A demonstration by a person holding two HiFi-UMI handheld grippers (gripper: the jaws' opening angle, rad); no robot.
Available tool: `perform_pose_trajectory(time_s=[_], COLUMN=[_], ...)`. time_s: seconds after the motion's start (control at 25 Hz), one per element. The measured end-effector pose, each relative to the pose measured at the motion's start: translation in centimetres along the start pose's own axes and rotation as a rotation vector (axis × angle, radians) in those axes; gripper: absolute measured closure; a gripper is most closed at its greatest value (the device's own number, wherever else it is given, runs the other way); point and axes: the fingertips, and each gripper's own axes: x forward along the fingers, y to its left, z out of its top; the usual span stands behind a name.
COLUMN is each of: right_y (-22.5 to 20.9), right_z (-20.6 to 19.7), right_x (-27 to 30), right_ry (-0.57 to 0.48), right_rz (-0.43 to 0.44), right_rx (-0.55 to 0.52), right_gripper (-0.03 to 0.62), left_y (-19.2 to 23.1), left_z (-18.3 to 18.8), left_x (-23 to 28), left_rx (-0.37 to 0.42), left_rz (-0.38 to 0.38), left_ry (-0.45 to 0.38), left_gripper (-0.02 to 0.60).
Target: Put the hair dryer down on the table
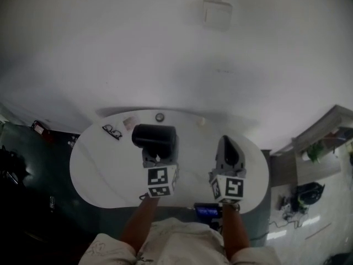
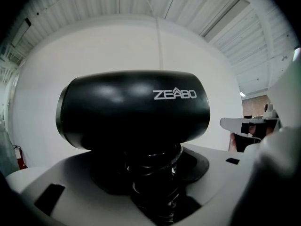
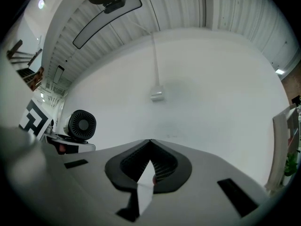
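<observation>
A black hair dryer (image 1: 154,136) is held over the white round table (image 1: 94,170), its barrel lying crosswise. My left gripper (image 1: 159,154) is shut on its handle. In the left gripper view the barrel (image 2: 134,109) fills the middle, and the ribbed handle runs down between the jaws of the left gripper (image 2: 155,175). My right gripper (image 1: 227,143) hovers to the right of the dryer, shut and empty. In the right gripper view the right gripper (image 3: 150,142) has its tips meeting, and the dryer's grille (image 3: 82,125) shows far left.
On the table's far side lie dark glasses (image 1: 112,131), a small card (image 1: 130,122), a small round object (image 1: 160,117) and a small white object (image 1: 202,122). A white wall with a junction box (image 1: 216,12) stands behind. Shelving (image 1: 325,137) is at the right.
</observation>
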Motion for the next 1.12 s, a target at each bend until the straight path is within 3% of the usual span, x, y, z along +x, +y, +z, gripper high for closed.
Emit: perform_pose_trajectory(time_s=[0.52, 0.8, 1.12], right_y=[0.5, 2.2, 2.9], right_z=[-0.5, -1.0, -2.2], right_x=[3.7, 4.6, 4.6], right_ry=[-0.001, 0.020, 0.049], right_rz=[-0.027, -0.032, -0.030], right_rx=[0.009, 0.005, 0.004], right_gripper=[0.589, 0.589, 0.589], left_y=[1.7, 3.1, 3.0], left_z=[-0.2, -4.8, -12.6], left_x=[3.3, 4.8, 6.1], left_rx=[0.011, 0.028, -0.061], left_rz=[-0.030, -0.035, -0.085], left_ry=[0.037, 0.192, 0.434], left_gripper=[0.341, 0.341, 0.341])
